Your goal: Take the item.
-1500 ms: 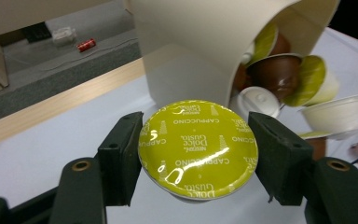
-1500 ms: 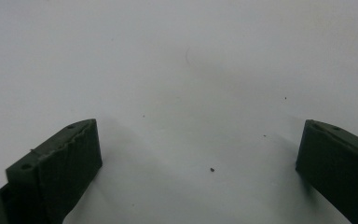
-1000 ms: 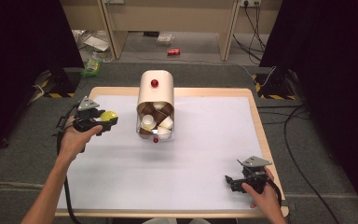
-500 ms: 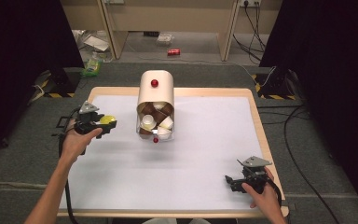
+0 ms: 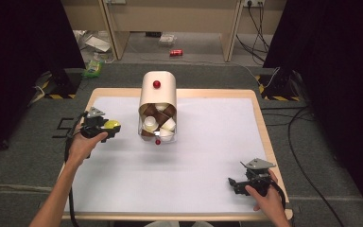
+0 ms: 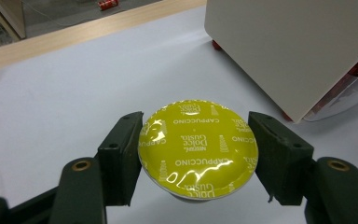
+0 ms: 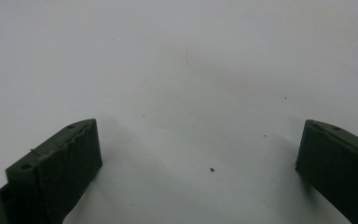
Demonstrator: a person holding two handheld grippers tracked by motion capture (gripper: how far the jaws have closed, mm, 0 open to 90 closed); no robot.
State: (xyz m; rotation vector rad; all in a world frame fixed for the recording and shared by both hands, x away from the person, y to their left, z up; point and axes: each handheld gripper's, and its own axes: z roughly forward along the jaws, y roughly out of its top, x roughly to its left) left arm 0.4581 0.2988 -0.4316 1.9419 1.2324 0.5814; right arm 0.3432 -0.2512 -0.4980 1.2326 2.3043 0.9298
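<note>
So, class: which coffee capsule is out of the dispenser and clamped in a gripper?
The yellow-lidded cappuccino capsule, held by the left gripper; the brown and white ones sit inside the dispenser.

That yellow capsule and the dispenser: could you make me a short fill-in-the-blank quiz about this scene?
1. The left gripper is shut on a capsule whose lid is ____ in colour.
2. The word printed around that lid is ____.
3. The knob on top of the cream capsule dispenser is ____.
4. The right gripper has its jaws ____, with nothing between them.

Missing words: yellow; cappuccino; red; open
</note>
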